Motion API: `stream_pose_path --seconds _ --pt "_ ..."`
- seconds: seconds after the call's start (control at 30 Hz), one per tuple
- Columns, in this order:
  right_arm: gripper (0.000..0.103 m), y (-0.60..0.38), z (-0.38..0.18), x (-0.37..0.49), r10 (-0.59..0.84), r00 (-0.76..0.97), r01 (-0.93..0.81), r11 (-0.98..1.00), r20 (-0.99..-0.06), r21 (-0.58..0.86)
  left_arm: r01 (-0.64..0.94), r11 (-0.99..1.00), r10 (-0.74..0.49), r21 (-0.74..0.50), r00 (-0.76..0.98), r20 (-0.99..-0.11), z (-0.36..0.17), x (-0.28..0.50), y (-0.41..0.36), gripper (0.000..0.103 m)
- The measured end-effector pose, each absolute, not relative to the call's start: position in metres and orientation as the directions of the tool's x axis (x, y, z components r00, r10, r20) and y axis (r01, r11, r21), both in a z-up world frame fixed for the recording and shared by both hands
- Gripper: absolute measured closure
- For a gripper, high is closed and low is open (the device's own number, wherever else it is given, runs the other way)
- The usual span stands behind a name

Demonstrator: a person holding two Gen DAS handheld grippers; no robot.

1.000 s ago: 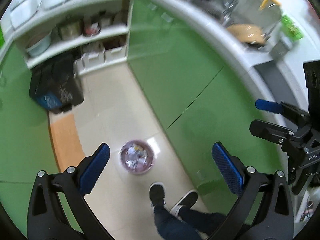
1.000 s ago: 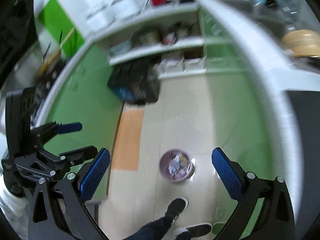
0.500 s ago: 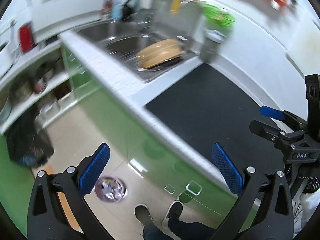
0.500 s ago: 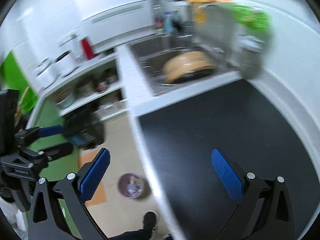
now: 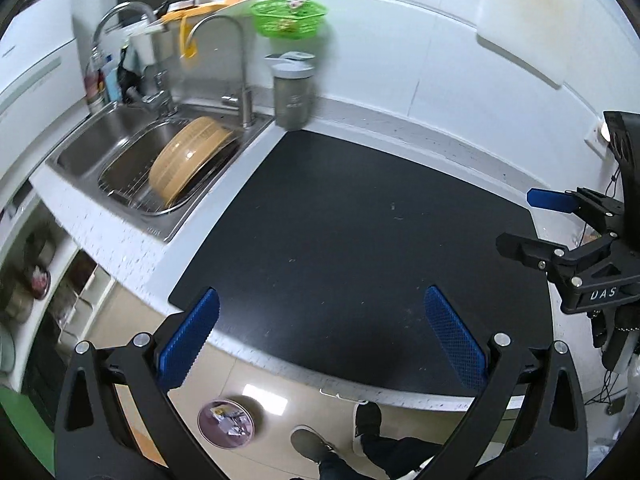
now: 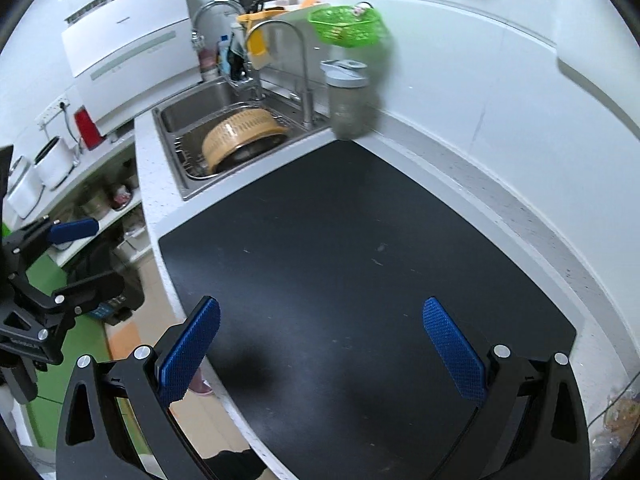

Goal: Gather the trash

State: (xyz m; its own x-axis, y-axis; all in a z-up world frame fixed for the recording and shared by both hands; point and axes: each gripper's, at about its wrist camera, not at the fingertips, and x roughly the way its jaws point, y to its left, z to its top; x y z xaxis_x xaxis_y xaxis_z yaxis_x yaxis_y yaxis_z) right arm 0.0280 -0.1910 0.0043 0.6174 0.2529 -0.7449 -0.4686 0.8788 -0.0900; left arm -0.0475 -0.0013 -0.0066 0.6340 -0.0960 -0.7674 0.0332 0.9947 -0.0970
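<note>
A small purple bin (image 5: pixel 226 424) with wrappers inside stands on the floor below the counter, in the left wrist view. My left gripper (image 5: pixel 320 340) is open over the front edge of a black counter mat (image 5: pixel 340 232), nothing between its fingers. My right gripper (image 6: pixel 320 344) hovers open above the same black mat (image 6: pixel 360 260), empty. Each gripper shows in the other's view: the right one (image 5: pixel 556 220) at the right edge, the left one (image 6: pixel 68 252) at the left edge. No loose trash shows on the mat.
A steel sink (image 5: pixel 132 152) holds a tan bowl (image 5: pixel 188 160); a grey shaker cup (image 5: pixel 294 94) stands at its corner. A green basket (image 6: pixel 346 26) hangs on the wall. A person's shoes (image 5: pixel 316 440) are on the floor. Shelves (image 6: pixel 100 196) lie left.
Both views have swung up from the floor and bin to the countertop. The bin has dropped to the bottom of the left wrist view. Both grippers stay open.
</note>
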Motion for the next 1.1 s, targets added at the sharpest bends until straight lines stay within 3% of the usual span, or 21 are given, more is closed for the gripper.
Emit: stream_pose_path --seconds 0.37,1.1 --pt "0.006 -0.203 0.010 0.038 0.228 0.622 -0.449 0.888 -0.749 -0.102 0.055 0.998 -0.056 -0.028 0.632 -0.773 0.003 -0.028 -0.031 0.003" --pt "0.006 -0.201 0.010 0.045 0.259 0.609 -0.472 0.878 -0.750 -0.080 -0.022 0.999 -0.020 -0.044 0.644 -0.765 0.008 -0.025 -0.029 0.003"
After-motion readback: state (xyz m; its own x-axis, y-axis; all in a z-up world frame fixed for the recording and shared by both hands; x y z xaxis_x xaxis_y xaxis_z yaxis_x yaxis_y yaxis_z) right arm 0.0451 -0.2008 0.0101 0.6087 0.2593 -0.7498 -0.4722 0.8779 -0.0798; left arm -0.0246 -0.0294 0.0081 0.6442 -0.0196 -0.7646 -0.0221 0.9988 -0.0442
